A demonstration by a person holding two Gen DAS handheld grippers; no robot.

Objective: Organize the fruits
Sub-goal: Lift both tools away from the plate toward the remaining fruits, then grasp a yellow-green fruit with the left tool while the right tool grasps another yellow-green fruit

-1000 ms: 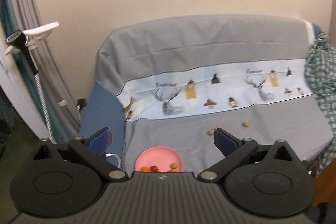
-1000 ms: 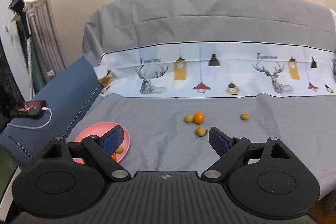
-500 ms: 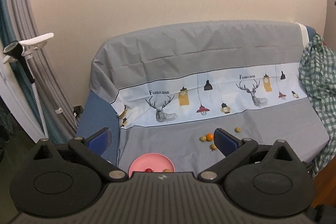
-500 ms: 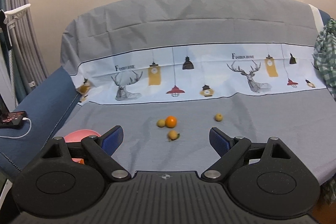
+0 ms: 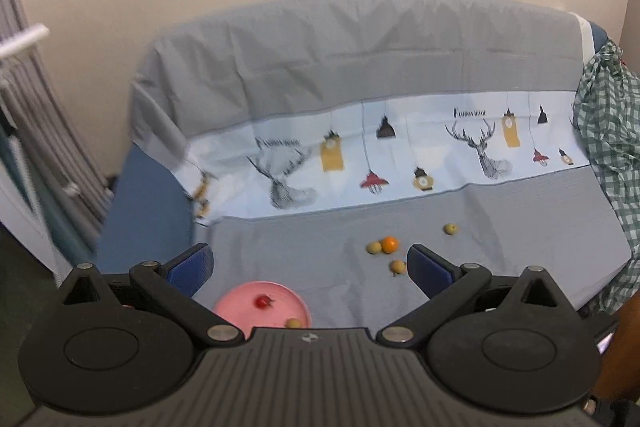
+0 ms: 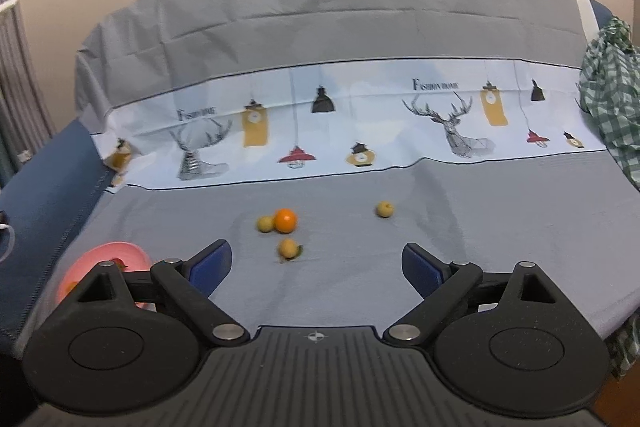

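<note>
A pink plate (image 5: 240, 301) lies on the grey sofa cover at the front left, holding a red fruit (image 5: 262, 301) and a yellow fruit (image 5: 293, 323); it also shows in the right wrist view (image 6: 100, 255). An orange (image 6: 285, 219), a yellow fruit (image 6: 264, 223) touching it, a yellow fruit with a leaf (image 6: 288, 248) and a lone yellow fruit (image 6: 384, 209) lie loose on the seat. My left gripper (image 5: 310, 263) is open and empty, back from the sofa. My right gripper (image 6: 316, 261) is open and empty, just short of the loose fruits.
The sofa has a grey cover (image 6: 360, 291) with a printed deer band along the backrest. A green checked cloth (image 6: 612, 99) hangs at the right end. A blue armrest (image 6: 40, 179) is at the left. Curtains and a white stand (image 5: 24, 39) are left of the sofa.
Both grippers have moved in toward the sofa and shifted right; the loose fruits now appear larger and more central. Both stay open and empty.
</note>
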